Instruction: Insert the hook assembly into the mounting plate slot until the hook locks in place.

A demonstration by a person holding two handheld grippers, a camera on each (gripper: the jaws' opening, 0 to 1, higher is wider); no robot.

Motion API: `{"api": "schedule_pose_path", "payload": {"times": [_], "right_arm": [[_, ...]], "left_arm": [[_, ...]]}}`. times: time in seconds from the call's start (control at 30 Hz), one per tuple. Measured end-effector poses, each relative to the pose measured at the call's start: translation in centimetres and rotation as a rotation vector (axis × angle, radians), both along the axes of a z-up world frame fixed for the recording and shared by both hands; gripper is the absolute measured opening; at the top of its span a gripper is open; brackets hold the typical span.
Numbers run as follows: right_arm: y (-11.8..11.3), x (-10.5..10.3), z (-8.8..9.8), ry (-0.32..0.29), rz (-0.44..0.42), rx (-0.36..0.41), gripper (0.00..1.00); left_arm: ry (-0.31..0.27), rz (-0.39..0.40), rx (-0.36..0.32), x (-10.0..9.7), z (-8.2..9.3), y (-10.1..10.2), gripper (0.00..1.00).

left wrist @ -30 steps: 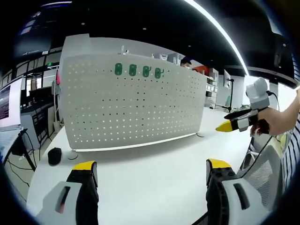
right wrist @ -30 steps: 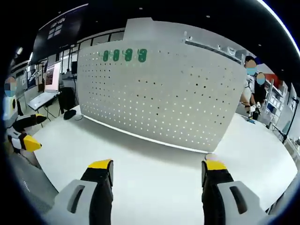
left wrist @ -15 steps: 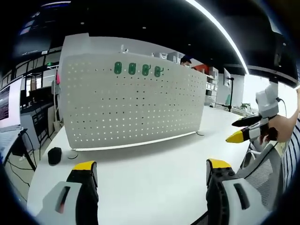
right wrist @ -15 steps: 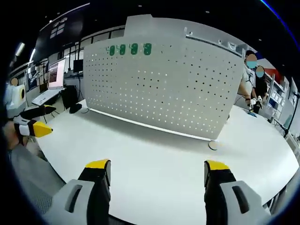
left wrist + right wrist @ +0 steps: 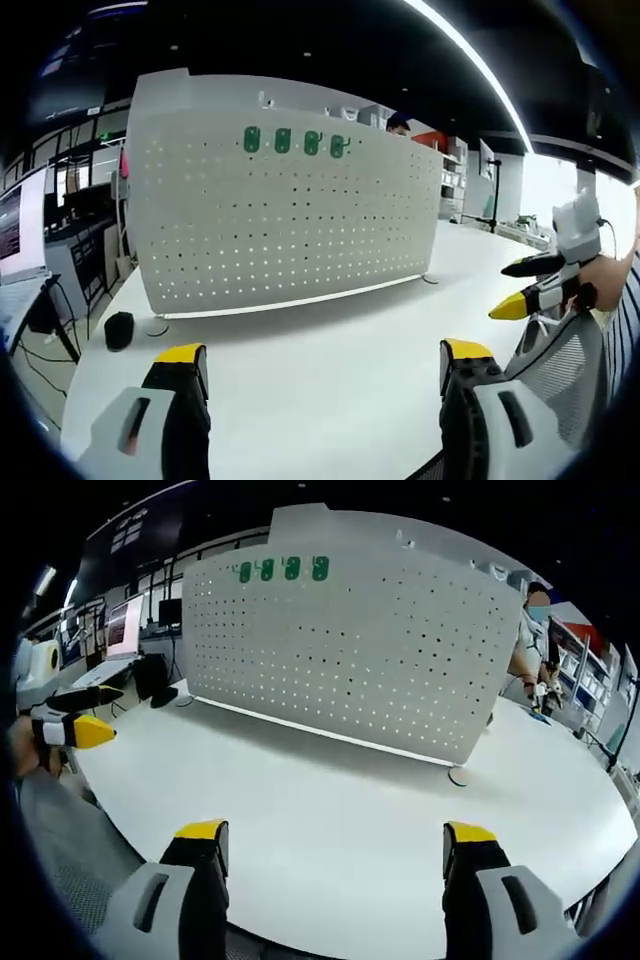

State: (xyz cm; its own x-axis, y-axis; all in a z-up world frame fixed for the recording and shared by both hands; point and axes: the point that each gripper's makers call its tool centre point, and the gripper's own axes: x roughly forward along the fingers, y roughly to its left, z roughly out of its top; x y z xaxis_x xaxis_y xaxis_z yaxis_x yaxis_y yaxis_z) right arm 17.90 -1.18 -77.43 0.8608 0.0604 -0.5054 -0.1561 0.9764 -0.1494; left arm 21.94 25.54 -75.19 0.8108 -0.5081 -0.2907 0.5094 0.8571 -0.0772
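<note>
A white perforated panel (image 5: 285,225) stands upright on the white table (image 5: 330,370), with several green hooks (image 5: 295,142) in a row near its top edge. The right gripper view shows the same panel (image 5: 340,655) and green hooks (image 5: 280,570). My left gripper (image 5: 325,365) is open over the table's near side, nothing between its yellow-tipped jaws. My right gripper (image 5: 335,845) is open too, and holds nothing. The right gripper (image 5: 535,290) shows at the right of the left gripper view, held by a hand. The left gripper (image 5: 70,715) shows at the left of the right gripper view.
A black mouse-like object (image 5: 118,330) and a round panel foot (image 5: 155,327) lie by the panel's left end. Another round foot (image 5: 460,776) sits at its right end. A mesh chair (image 5: 555,365) is at my right. People (image 5: 535,645) stand behind the panel.
The right gripper view has pulled back from the panel, showing more table. In the left gripper view the other gripper has sunk lower at the right. Both grippers stay open.
</note>
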Motion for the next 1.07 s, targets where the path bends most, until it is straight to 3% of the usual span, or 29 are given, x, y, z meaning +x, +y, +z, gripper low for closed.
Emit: {"api": "schedule_pose_path", "payload": {"times": [0.17, 0.7, 1.07], "right_arm": [[0.56, 0.04, -0.93, 0.034, 0.018, -0.001, 0.91], [-0.16, 0.06, -0.53, 0.012, -0.008, -0.002, 0.96], [0.23, 0.04, -0.48, 0.011, 0.020, -0.027, 0.95]], "left_arm": [[-0.003, 0.006, -0.003, 0.07, 0.07, 0.14, 0.98], [0.002, -0.004, 0.006, 0.02, -0.08, -0.08, 0.97], [0.007, -0.007, 0.014, 0.00, -0.26, -0.15, 0.97]]}}
